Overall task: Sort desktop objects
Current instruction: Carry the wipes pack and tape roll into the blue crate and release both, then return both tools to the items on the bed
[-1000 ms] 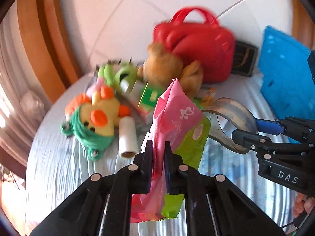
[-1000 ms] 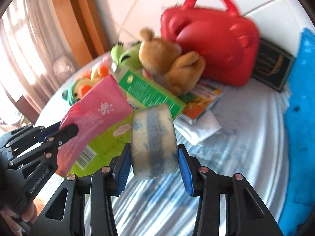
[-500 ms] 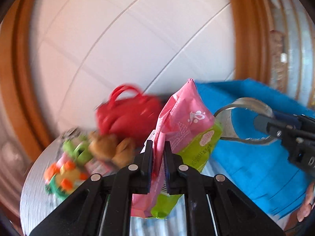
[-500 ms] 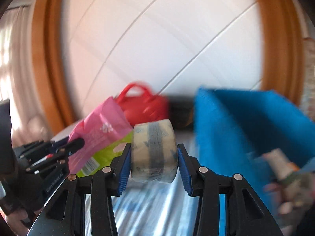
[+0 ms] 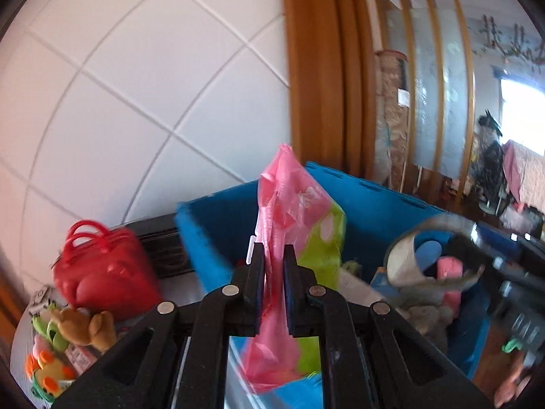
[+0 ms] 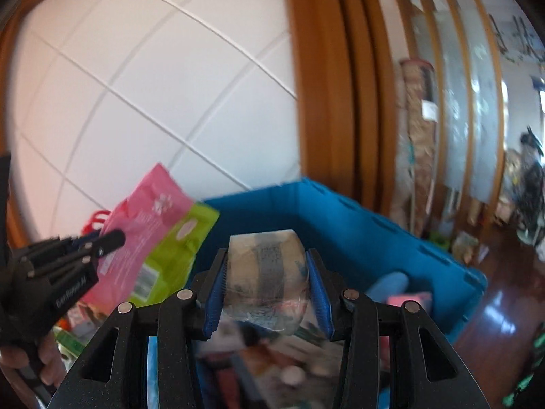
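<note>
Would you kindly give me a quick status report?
Left hand-held gripper shut on pink-green packet. Right hand-held gripper shut on tape roll. Both over blue bin; nothing blocking.

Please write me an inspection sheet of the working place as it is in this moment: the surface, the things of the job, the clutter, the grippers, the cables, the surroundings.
Surface: table under a pale cloth, only partly seen.
Job's things: pink and green packet and tape roll, both held up over the blue bin; the bin already holds mixed items, blurred.
Clutter: red bag, brown teddy, green plush and orange-yellow plush on the table.
Grippers: left gripper shut on the packet; right gripper shut on the tape roll, blue fingers on its sides.
Cables: nothing seen.
Surroundings: white tiled wall, wooden frame, glass partition, shiny wooden floor.
</note>
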